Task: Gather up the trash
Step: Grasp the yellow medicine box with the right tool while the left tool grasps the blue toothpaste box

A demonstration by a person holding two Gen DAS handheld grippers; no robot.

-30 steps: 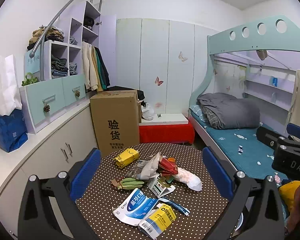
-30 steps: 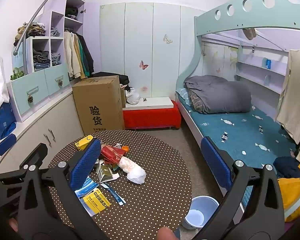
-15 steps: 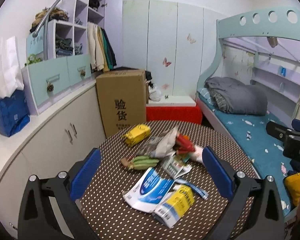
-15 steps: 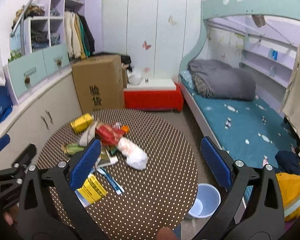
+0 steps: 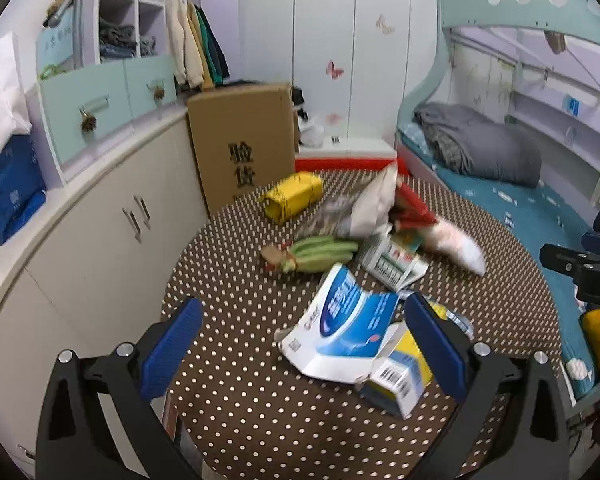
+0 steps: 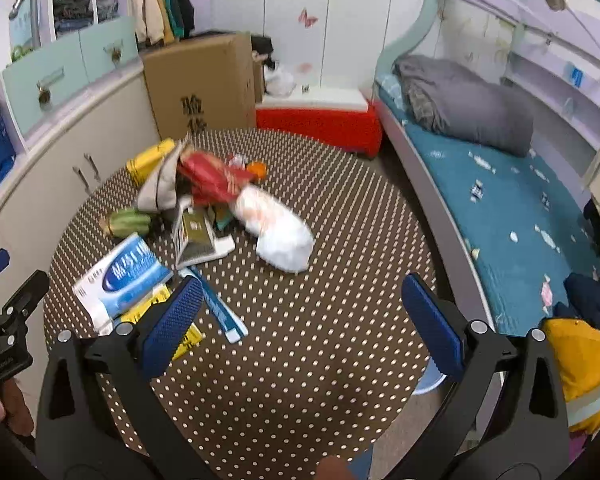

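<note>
- Trash is lying scattered on the round polka-dot table [image 5: 260, 420]: a blue-and-white box [image 5: 342, 330], a yellow carton [image 5: 294, 196], a white wad [image 6: 278, 226].
- Both views are being brought lower and closer to the pile than a second ago, so a pickup is being approached.
- The left gripper [image 5: 306, 354] is being held wide open, empty, around the blue-and-white box.
- The right gripper [image 6: 300, 320] is being held wide open, empty.

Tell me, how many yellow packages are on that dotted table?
2: a yellow pack at the far left edge, and a yellow carton nearest, under the blue pouch. The heap could hide more.
</note>
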